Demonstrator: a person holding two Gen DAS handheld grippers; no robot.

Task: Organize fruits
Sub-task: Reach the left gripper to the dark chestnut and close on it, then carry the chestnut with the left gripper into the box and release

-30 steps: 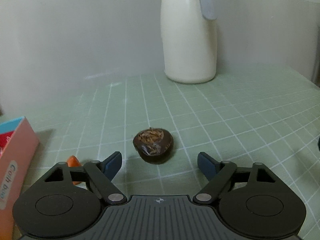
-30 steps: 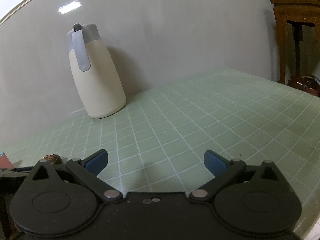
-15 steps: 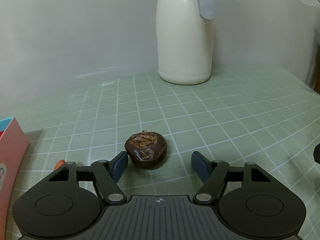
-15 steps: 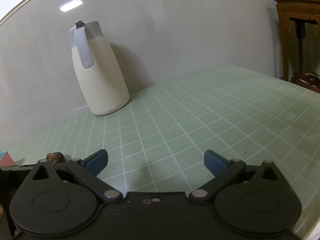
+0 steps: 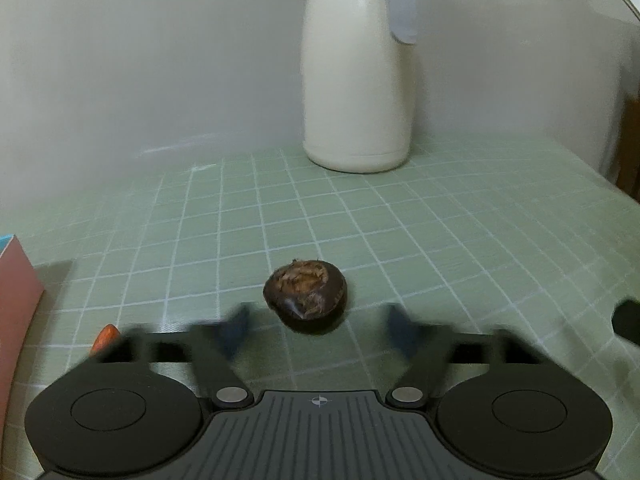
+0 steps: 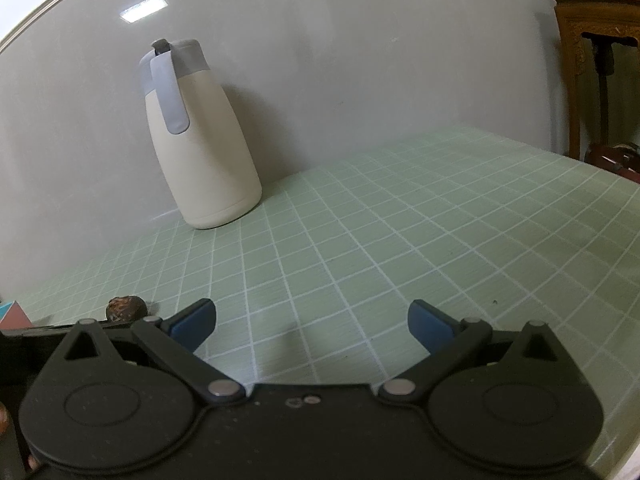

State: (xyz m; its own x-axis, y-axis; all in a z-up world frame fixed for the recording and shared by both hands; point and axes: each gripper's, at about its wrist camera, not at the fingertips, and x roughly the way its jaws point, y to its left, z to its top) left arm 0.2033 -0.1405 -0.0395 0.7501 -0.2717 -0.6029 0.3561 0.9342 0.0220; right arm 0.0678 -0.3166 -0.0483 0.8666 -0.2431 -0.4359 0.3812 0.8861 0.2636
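The chestnut [image 5: 305, 298], judged light, hard and slippery, is best pinched across its rounded sides; the left gripper [image 5: 318, 330] is opening, nothing grasped

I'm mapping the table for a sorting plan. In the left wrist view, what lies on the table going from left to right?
Pink box → small orange item, partly hidden behind the gripper → dark brown chestnut-like fruit → cream jug, further back by the wall.
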